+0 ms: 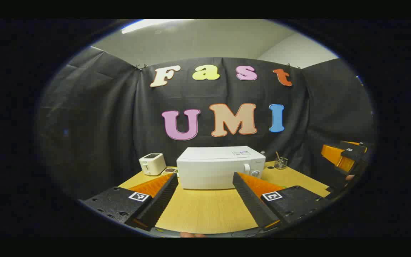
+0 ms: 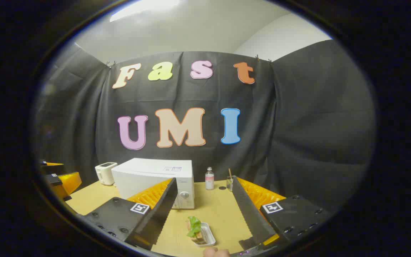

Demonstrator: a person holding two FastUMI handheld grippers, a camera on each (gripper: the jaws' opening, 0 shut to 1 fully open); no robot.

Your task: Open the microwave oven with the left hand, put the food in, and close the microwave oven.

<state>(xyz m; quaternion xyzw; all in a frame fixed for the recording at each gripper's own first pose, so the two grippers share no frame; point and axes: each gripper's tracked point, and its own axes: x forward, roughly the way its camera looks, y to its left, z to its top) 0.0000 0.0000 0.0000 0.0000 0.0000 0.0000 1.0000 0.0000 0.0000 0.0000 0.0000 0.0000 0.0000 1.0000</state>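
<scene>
A white microwave oven [image 1: 219, 167] stands with its door closed at the back of the wooden table [image 1: 205, 210]; it also appears as the microwave oven [image 2: 155, 180] in the right gripper view. My left gripper [image 1: 205, 180] is open, held well in front of the microwave, nothing between its fingers. My right gripper [image 2: 202, 187] is open too. A small white tray with food, bread and green leaves [image 2: 198, 230], lies on the table low between the right fingers, apart from them. The other gripper [image 1: 348, 160] shows at the far right of the left gripper view.
A white toaster [image 1: 152, 163] stands left of the microwave, with a small dish [image 1: 170, 171] beside it. A glass with a stick [image 1: 280, 162] and a small bottle [image 2: 209, 178] stand to the right of the microwave. Black cloth walls close the back.
</scene>
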